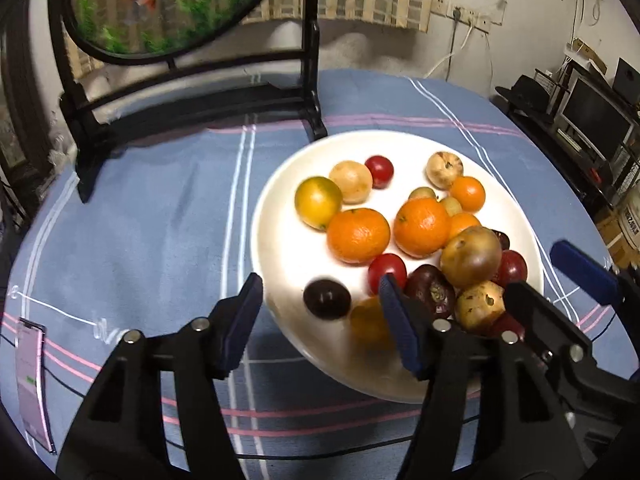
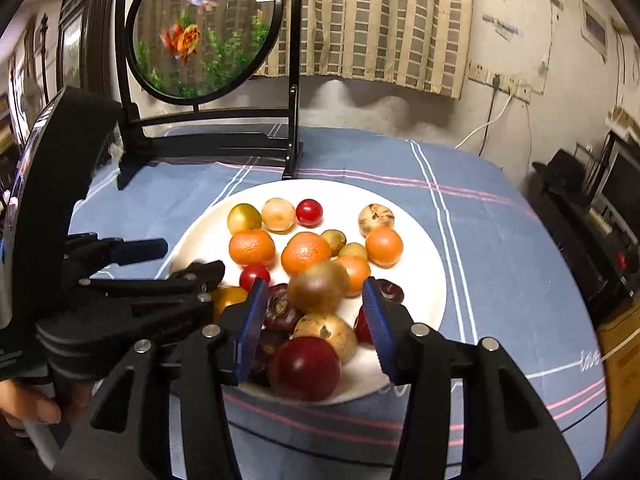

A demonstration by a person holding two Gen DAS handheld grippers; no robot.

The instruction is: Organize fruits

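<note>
Left wrist view: left claw was spread and empty, straddling the near-left rim of the white plate.
Between its fingers: a dark plum sat just ahead on the plate, with a blurred orange fruit beside it, close to the claw's right finger; neither was pinched.
Right wrist view: right claw was spread over the near-edge pile; I saw no clean pinch on any one fruit.
Between its pads: a tan fruit was dead centre, a dark red fruit nearer the camera, and a dark purple fruit was hard against the left pad; I couldn't tell if it touched.
Task things: all fruit was on the plate, on the blue checked surface. Two big oranges lay mid-plate and smaller ones toward the far rim.
Key relation: the pile lay straight ahead of the right claw, already inside its span. The dark plum lay ahead of the left claw, apart from the pile.
Nearer hand: right for the pile, left for the dark plum and the blurred orange fruit.
Axis: the fruit was round, so it had no long axis to line up with.
Crowding: both claws were side by side at the near rim, their inner fingers near each other.
Risk, my read: closing the right claw could catch two fruits at once.
</note>
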